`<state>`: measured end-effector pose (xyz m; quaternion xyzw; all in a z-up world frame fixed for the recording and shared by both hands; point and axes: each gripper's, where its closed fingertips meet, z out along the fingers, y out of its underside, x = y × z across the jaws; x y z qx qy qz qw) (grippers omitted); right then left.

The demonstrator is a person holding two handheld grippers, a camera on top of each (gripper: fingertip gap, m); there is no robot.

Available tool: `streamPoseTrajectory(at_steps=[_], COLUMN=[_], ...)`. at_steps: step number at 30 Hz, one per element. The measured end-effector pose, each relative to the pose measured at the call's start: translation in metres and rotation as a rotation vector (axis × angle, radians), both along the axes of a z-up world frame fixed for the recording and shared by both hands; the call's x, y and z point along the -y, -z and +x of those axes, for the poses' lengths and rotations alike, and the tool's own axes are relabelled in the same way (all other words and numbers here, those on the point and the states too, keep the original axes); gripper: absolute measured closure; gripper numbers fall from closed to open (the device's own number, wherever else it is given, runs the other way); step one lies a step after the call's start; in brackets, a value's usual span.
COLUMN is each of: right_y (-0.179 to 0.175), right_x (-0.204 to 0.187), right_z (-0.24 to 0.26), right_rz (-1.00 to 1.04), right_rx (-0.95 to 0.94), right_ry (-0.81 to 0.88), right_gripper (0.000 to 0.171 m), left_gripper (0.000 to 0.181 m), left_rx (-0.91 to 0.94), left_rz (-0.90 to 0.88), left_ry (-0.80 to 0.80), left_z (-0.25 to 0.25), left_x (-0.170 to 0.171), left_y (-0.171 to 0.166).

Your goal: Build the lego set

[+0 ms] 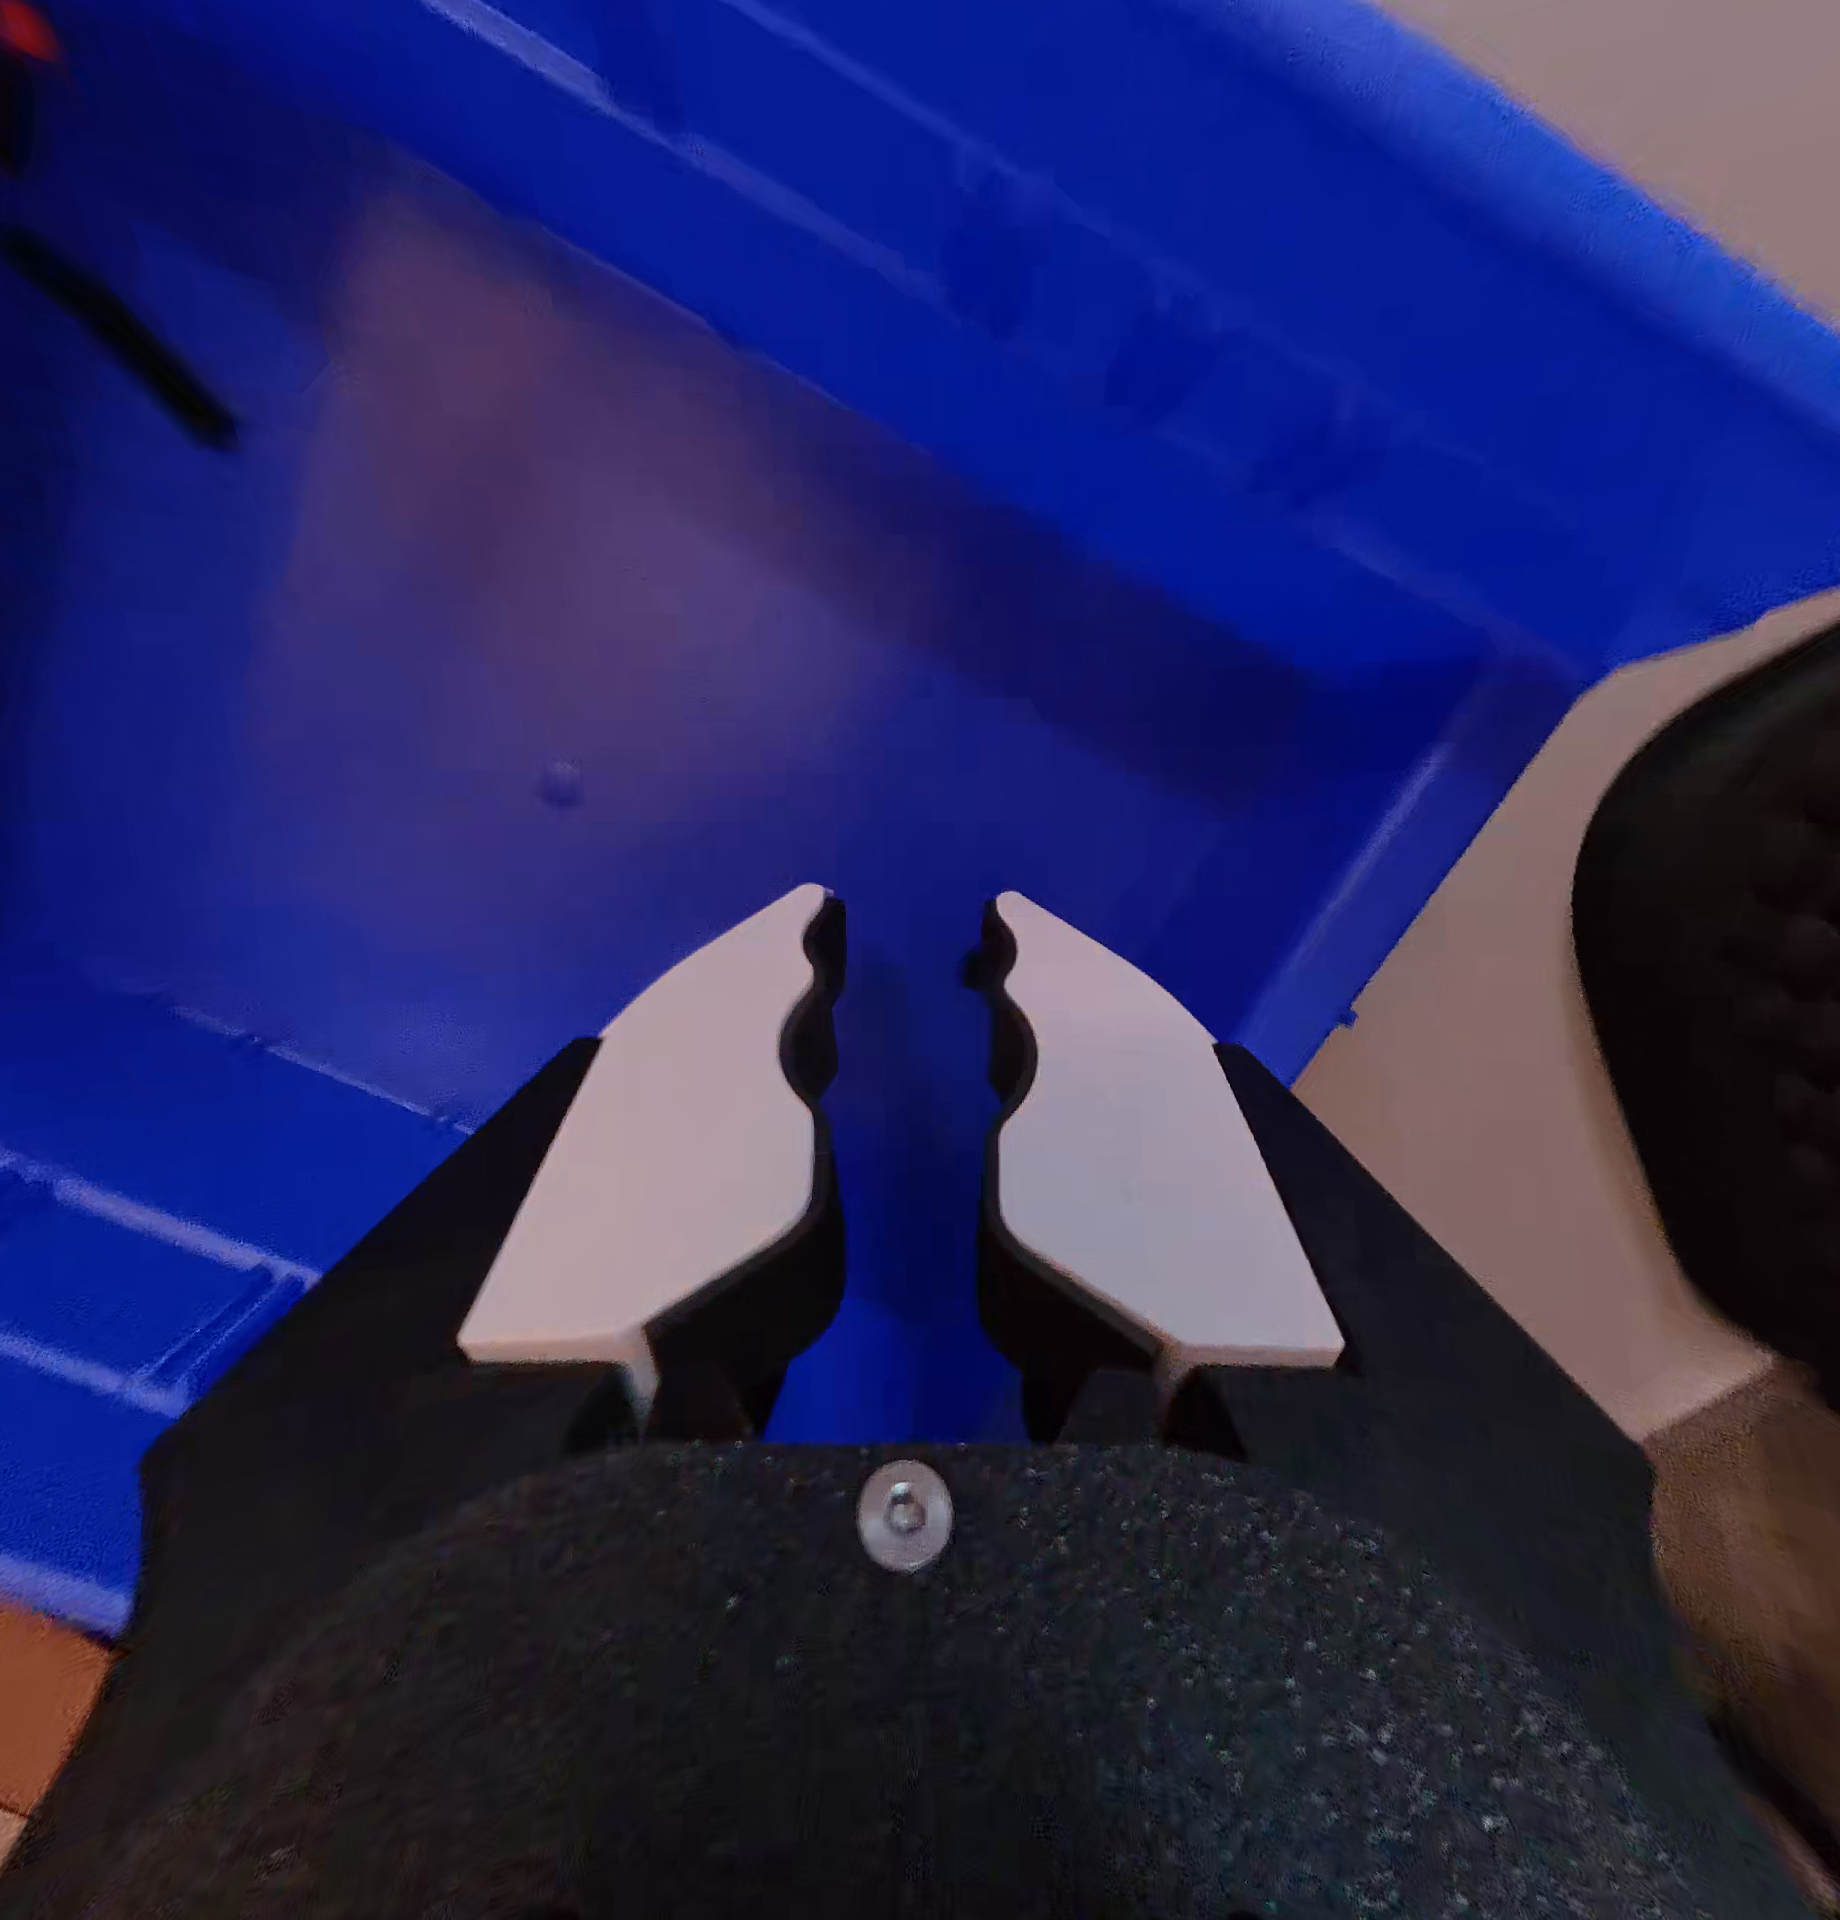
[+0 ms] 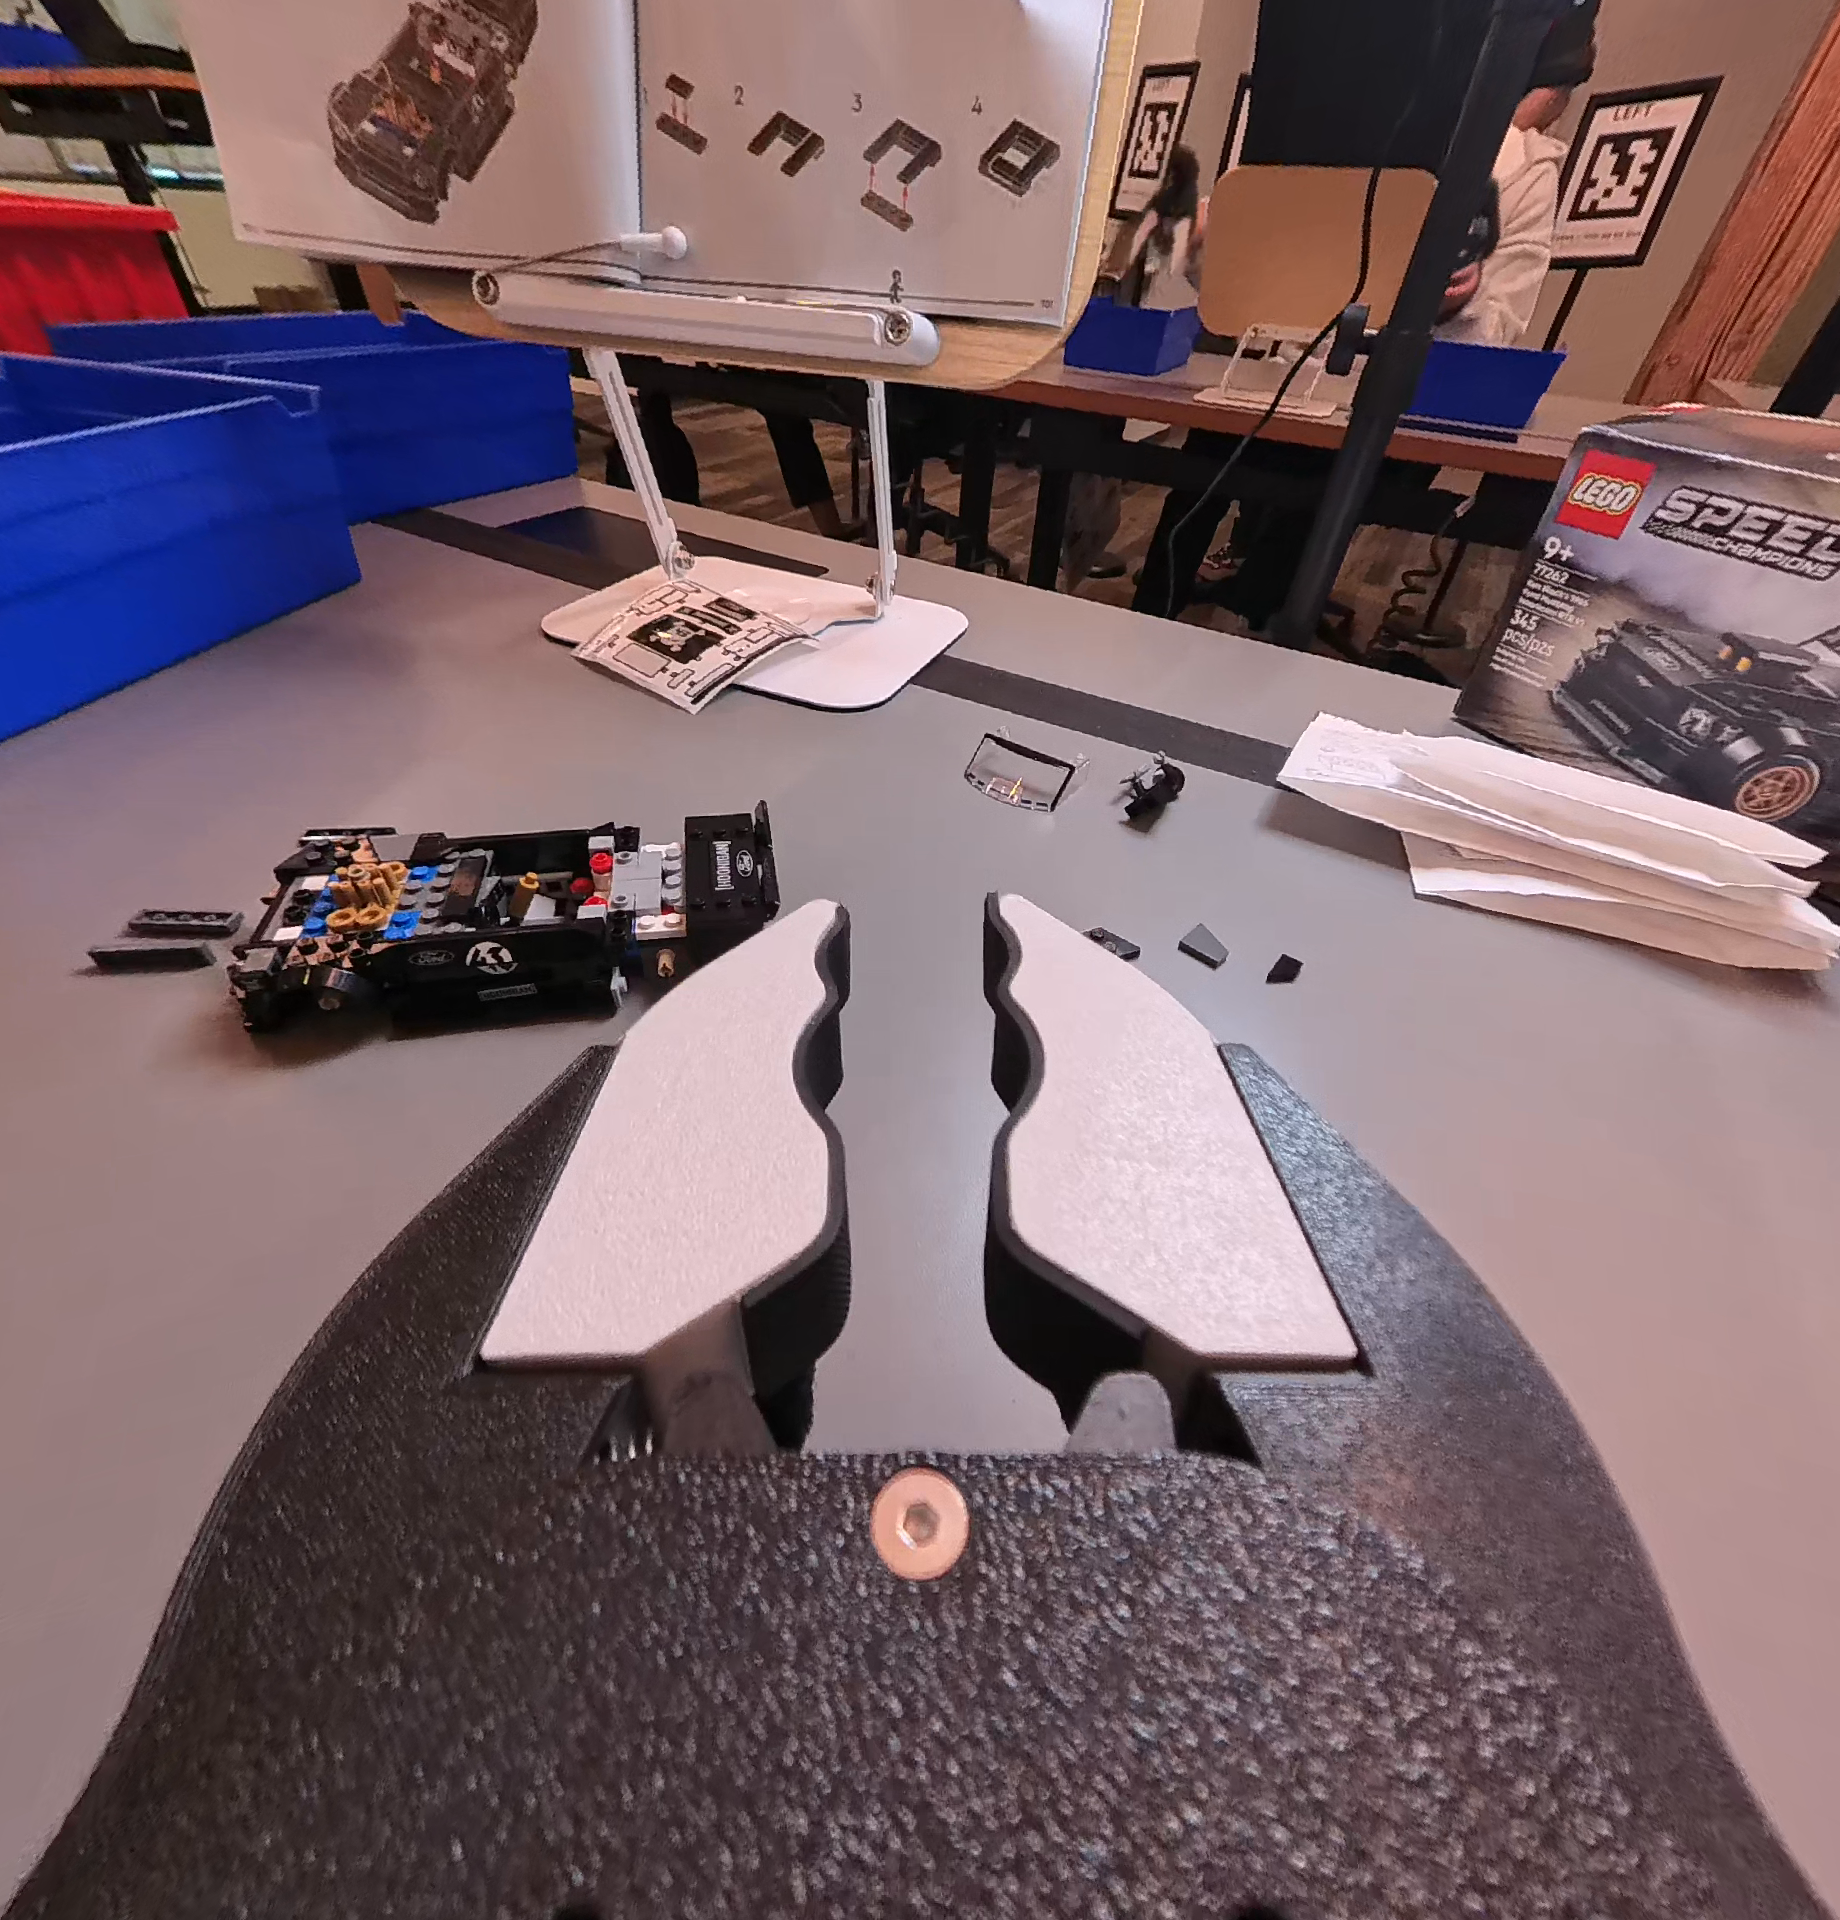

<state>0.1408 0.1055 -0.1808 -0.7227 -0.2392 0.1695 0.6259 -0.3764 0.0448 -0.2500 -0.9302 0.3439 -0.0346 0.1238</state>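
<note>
My left gripper (image 1: 914,914) is open and empty, hovering inside a blue plastic bin (image 1: 999,436); a long black piece (image 1: 116,332) lies at the bin's far left. My right gripper (image 2: 916,914) is open and empty above the grey table (image 2: 376,1195). A partly built black lego car chassis (image 2: 480,914) lies left of the right gripper. Two flat black plates (image 2: 168,937) lie left of the chassis. A clear windscreen piece (image 2: 1025,771), a small dark figure part (image 2: 1153,784) and three small dark tiles (image 2: 1202,943) lie ahead and to the right.
An instruction booklet (image 2: 854,135) rests on a white stand (image 2: 854,644) with a sticker sheet (image 2: 687,644) at its base. Blue bins (image 2: 147,540) stand at the left. White paper bags (image 2: 1581,842) and the lego box (image 2: 1716,623) are at the right. A black rounded object (image 1: 1747,987) sits right of the bin. The left gripper's tips are roughly 55 cm from the right gripper's. My left gripper's tips are some 15 cm from the long black piece (image 1: 116,332).
</note>
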Motion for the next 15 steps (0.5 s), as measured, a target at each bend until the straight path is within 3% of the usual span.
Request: streamPoseTrajectory(at_steps=[8,15], right_y=[0.005,0.007], right_x=[-0.002,-0.005], right_z=[0.0,0.002], right_rz=[-0.012,-0.024], right_rx=[0.028,0.032], right_ry=[0.017,0.033], right_gripper=[0.147,0.147], left_gripper=[0.15,0.158], left_rx=[-0.051,-0.121], left_rz=[-0.229,-0.212], left_ry=[0.158,0.183], left_z=[0.0,-0.006], left_x=[0.027,0.029], left_y=[0.028,0.033])
